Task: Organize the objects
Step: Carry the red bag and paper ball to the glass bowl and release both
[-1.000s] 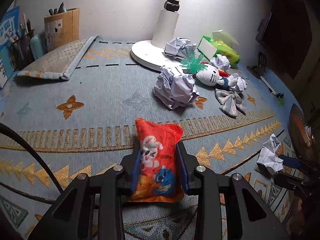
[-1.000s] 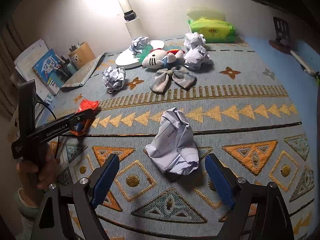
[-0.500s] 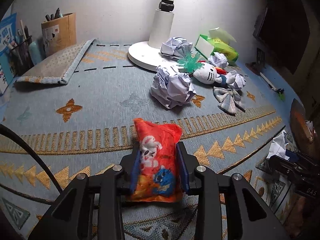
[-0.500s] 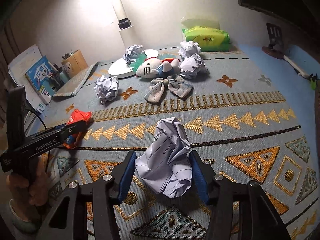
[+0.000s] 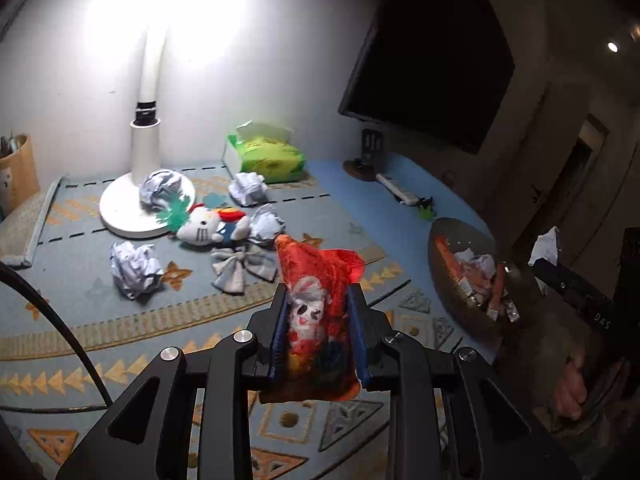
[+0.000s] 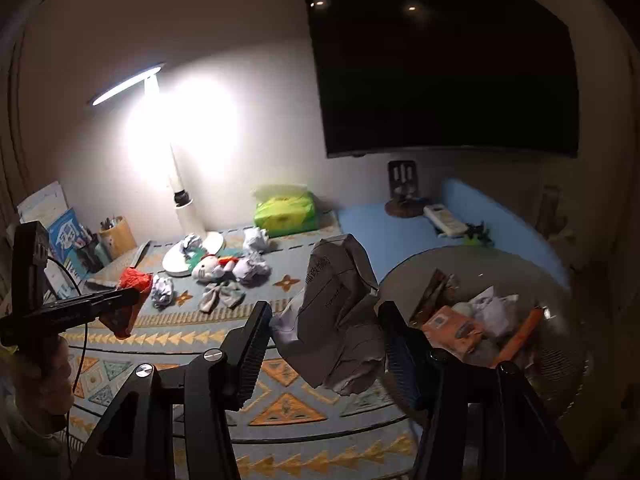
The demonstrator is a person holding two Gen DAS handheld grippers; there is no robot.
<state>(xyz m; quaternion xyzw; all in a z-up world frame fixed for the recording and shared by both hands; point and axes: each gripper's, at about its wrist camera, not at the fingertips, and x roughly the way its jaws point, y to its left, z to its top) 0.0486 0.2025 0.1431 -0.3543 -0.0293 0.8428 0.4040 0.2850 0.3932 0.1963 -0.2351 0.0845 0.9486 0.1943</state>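
L gripper [image 5: 318, 330] is clamped on the red snack bag [image 5: 316, 312], held up off the patterned mat [image 5: 80, 320] nr its right edge. R gripper [image 6: 326, 332] pinches a crumpled paper [image 6: 340, 312], raised beside the dark bin [image 6: 560, 360] w/ scraps inside. More paper balls [image 5: 135, 264], plush cat [image 5: 200, 230] sit nr the lamp base [image 5: 120, 208] at the mat's far edge.

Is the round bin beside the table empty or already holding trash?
Holding trash: the bin contains crumpled paper and orange wrappers.
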